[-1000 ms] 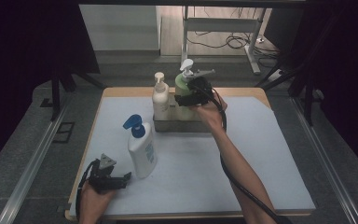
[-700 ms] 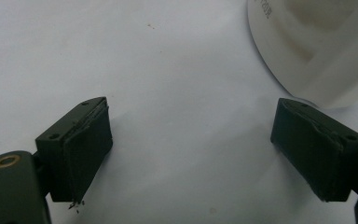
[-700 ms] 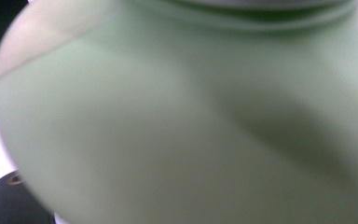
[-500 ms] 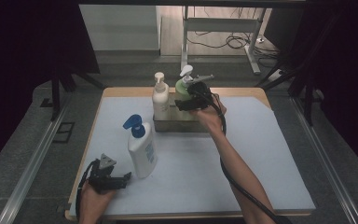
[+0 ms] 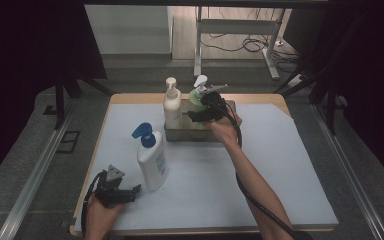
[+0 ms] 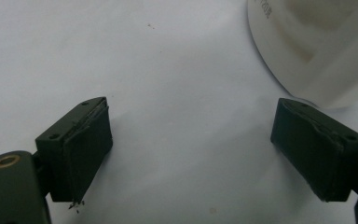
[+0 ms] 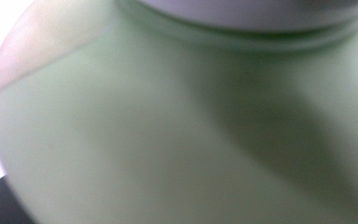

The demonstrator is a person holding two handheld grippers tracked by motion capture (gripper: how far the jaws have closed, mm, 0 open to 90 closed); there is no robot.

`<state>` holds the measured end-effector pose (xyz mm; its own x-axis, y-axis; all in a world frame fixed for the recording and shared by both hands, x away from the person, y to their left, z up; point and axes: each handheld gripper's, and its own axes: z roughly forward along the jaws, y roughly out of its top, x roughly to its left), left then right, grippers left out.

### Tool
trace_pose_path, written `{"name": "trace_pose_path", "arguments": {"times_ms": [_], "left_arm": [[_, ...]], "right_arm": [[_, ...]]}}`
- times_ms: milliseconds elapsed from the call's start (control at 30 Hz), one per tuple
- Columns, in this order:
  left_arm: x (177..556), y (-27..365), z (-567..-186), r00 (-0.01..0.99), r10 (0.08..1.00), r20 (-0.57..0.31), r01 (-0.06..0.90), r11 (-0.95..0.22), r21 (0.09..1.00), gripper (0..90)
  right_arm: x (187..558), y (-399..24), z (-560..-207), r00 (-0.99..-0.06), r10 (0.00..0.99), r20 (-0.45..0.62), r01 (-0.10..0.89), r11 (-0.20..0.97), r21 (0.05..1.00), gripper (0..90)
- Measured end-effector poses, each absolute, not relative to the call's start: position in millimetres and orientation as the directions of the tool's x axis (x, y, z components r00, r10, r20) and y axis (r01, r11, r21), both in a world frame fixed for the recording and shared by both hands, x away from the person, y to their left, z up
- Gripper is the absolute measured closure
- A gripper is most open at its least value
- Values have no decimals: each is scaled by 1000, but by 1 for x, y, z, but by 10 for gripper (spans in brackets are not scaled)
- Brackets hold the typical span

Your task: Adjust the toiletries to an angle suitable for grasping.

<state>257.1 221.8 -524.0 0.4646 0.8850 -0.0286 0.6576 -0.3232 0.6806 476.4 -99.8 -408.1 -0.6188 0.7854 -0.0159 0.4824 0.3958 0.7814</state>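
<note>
The right tool [image 5: 201, 106] grips the green pump bottle [image 5: 196, 98] by its shoulder, its jaws spread wide around the body, and holds it in the grey metal tray [image 5: 200, 134] at the far side of the counter [image 5: 280, 165], just beside the cream pump bottle [image 5: 172, 106]. If the bottle tilts in that wide grip, it may knock its neighbour or catch the tray wall; a smooth rounded body could also slip. It looks pale green, glossy, with a white pump head. The left tool [image 6: 191, 154] rests wide and empty near the white bottle with a blue pump [image 5: 151, 160].
</note>
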Motion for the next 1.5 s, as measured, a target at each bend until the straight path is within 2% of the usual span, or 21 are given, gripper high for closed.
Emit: {"name": "trace_pose_path", "arguments": {"times_ms": [500,867,1033,1133,1500], "left_arm": [[257,222,-524,465,885,-28,657,-324,681,123],[257,222,-524,464,885,-28,657,-323,681,122],[257,222,-524,464,885,-28,657,-323,681,123],[257,222,-524,465,885,-28,657,-324,681,122],[257,222,-524,464,885,-28,657,-323,681,122]], "right_arm": [[479,-101,-421,-629,777,-5,496,406,768,120],[481,-103,-425,-622,783,31,504,369,781,106],[478,-102,-427,-638,770,-21,483,421,767,63],[474,-105,-428,-642,767,-8,491,419,764,43],[465,-117,-423,-642,767,-8,504,430,749,42]]}}
